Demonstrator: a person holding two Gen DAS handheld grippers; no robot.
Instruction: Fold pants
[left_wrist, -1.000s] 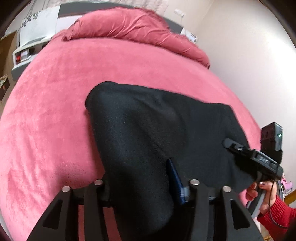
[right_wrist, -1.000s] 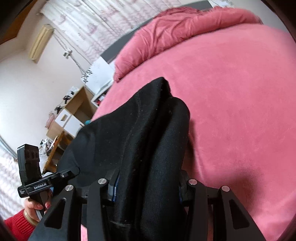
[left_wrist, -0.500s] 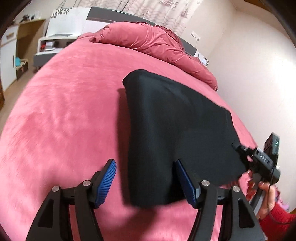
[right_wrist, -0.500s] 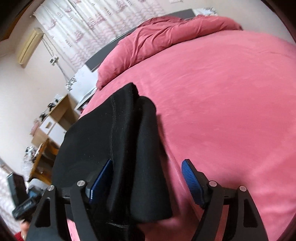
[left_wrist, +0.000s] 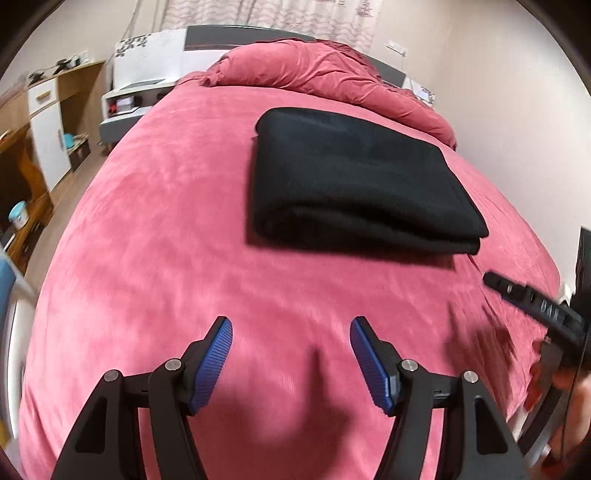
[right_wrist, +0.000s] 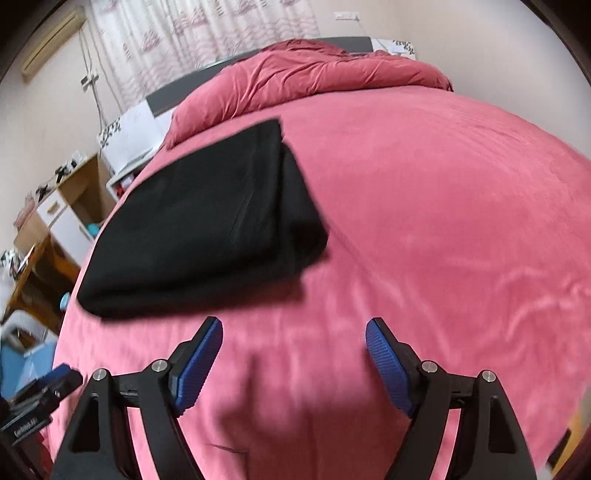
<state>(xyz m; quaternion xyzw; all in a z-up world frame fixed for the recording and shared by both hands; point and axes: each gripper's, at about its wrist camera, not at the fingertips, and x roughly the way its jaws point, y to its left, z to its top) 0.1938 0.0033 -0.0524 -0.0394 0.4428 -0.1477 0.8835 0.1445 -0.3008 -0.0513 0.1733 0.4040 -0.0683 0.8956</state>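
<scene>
You've let go and pulled back: both the left hand-held gripper (left_wrist: 291, 341) and right hand-held gripper (right_wrist: 294, 343) gape wide, empty; folded pants (left_wrist: 354, 177) lie on the bed (left_wrist: 155, 229) at twelve o'clock.

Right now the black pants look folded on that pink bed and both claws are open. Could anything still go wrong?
Maybe two small things. The folded pants rest on a soft, plush bedspread, so a bump nearby might slump the stacked layers; in the right view the layers at one corner already sit a bit uneven. Also, the left gripper and right gripper hover open just short of the bundle, so a careless sweep could snag its near edge.
</scene>
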